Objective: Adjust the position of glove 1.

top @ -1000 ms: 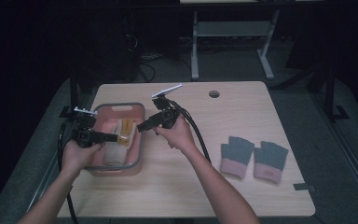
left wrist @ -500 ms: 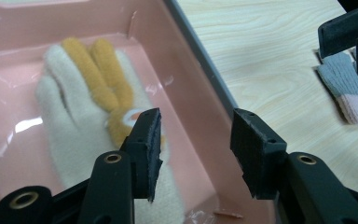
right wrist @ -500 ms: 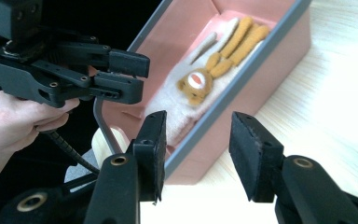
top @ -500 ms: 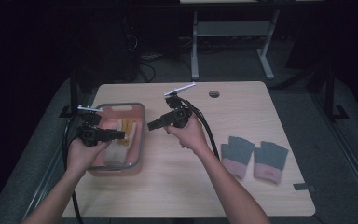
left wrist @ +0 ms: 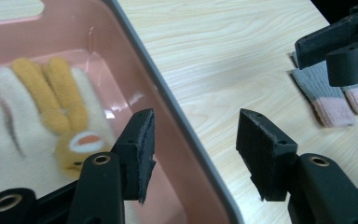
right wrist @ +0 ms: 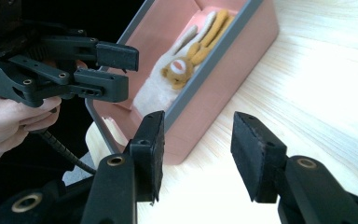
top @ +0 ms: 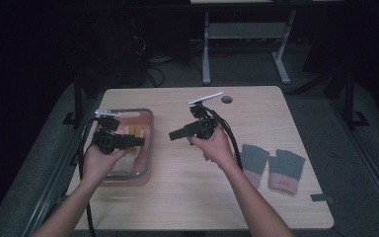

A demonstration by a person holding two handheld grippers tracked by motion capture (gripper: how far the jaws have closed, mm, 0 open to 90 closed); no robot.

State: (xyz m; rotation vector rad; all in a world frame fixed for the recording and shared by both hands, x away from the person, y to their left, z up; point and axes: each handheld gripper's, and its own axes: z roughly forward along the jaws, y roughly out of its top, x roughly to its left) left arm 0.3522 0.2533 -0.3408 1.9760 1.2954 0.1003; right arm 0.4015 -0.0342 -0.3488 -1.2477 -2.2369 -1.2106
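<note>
The cream knitted glove with orange-yellow fingers and a small round bear-face patch point(left wrist: 42, 126) lies flat on the floor of the pink rectangular plastic tub with a grey rim point(top: 147, 148), palm side up, fingers pointing toward the tub's far end. In the right gripper view the same glove point(right wrist: 186, 60) shows stretched along the tub's length. Judged from its look, the glove is light, soft and fully limp: it will fold and drape under its own weight, will not slip on rubber pads, and cannot be damaged by a firm pinch. A sound hold is on the cuff edge or across the palm, pinching through the fabric thickness; a hold on a single finger would likely let the rest dangle and drag on the tub wall

The left tool point(top: 137, 141) hovers over the tub near its right rim; its jaws have just been opening and stand spread with nothing between them. The right tool point(top: 173, 134) is held above the light wooden tabletop point(top: 187, 192), just right of the tub, jaws likewise just opening, spread and empty

A pair of grey knitted gloves with pink cuffs point(top: 271, 168) lies flat on the tabletop, well apart from the tub
</note>
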